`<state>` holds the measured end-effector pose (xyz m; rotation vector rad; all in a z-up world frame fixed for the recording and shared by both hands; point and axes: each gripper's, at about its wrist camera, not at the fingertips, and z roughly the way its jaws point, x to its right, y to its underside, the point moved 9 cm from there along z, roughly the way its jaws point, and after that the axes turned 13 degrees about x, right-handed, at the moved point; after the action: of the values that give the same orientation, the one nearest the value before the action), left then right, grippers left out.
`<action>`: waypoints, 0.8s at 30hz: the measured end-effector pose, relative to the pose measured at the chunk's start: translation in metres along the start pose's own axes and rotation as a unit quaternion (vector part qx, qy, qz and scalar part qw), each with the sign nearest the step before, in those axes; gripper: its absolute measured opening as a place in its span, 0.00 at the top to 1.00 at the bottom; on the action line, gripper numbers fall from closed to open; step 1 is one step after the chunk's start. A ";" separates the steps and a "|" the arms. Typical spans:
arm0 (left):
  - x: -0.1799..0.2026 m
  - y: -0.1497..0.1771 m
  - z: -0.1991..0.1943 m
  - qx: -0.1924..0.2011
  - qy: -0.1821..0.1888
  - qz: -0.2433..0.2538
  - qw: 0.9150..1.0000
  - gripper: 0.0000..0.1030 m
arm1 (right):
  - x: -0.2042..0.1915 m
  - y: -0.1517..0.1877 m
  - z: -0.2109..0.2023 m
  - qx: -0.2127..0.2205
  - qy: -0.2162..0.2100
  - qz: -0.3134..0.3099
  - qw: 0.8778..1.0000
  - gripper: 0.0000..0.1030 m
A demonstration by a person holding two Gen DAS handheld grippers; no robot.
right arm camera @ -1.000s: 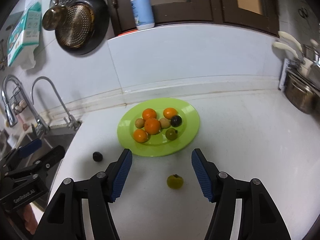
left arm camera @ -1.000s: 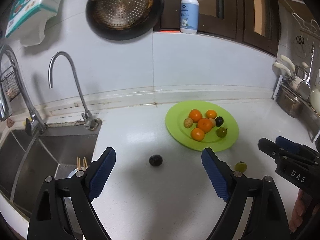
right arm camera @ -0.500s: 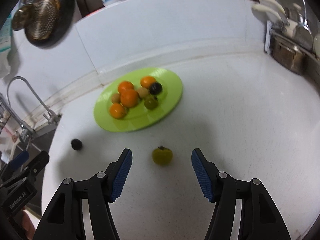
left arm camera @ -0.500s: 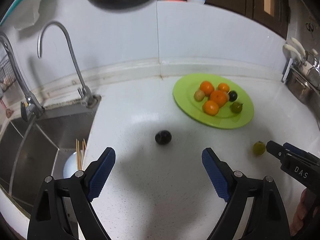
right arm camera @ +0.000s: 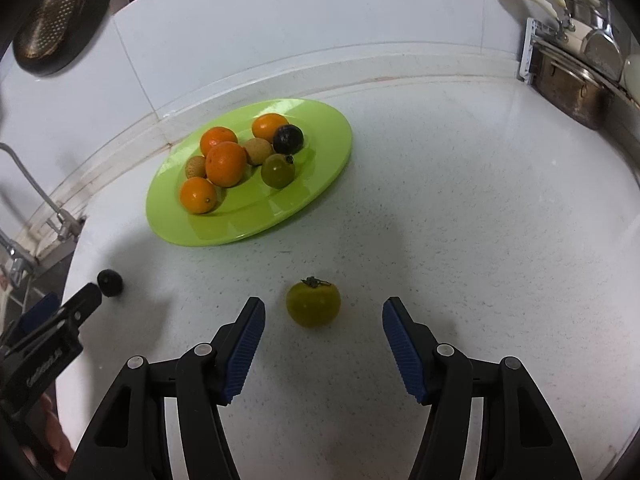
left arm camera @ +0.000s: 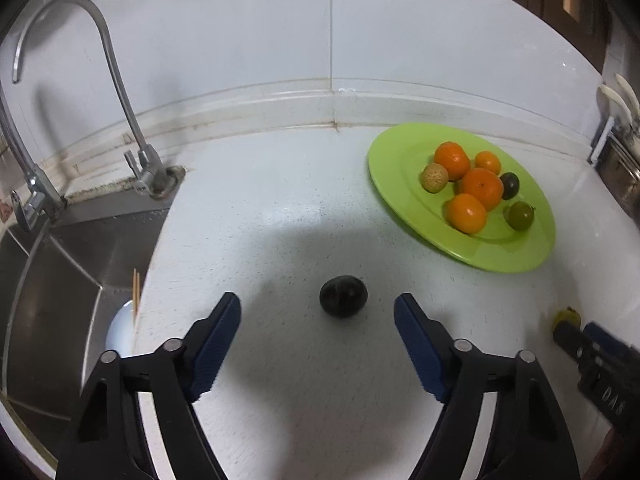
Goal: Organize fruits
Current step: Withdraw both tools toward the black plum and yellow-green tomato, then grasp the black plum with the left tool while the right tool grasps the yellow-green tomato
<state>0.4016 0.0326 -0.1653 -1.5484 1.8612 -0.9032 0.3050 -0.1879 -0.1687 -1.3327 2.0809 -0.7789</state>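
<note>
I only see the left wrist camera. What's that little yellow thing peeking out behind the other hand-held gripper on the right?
Observer: A whole yellow-green fruit, lying on the counter.
Operator: Is it getting squeezed?
Observer: No. The right hand-held gripper is open, and the fruit sits right at its tips, untouched.
Operator: Anything else I'm missing?
Observer: There are two brown fruits on the green plate; your view shows just one.
</note>
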 end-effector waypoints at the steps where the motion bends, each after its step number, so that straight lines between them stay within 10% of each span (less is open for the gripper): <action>1: 0.001 -0.001 0.003 -0.003 -0.002 -0.001 1.000 0.29 | 0.001 0.002 0.001 -0.001 0.004 0.000 1.000 0.43; 14: 0.016 0.008 0.024 -0.026 0.024 -0.002 0.999 0.63 | -0.002 0.002 0.006 -0.003 -0.005 0.003 1.000 0.70; 24: 0.016 0.005 0.025 -0.010 0.042 0.008 0.999 0.72 | -0.012 -0.010 0.002 0.017 -0.015 -0.017 1.000 0.70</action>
<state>0.4147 0.0140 -0.1845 -1.5269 1.9436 -0.9604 0.3167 -0.1805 -0.1608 -1.3563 2.0170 -0.8008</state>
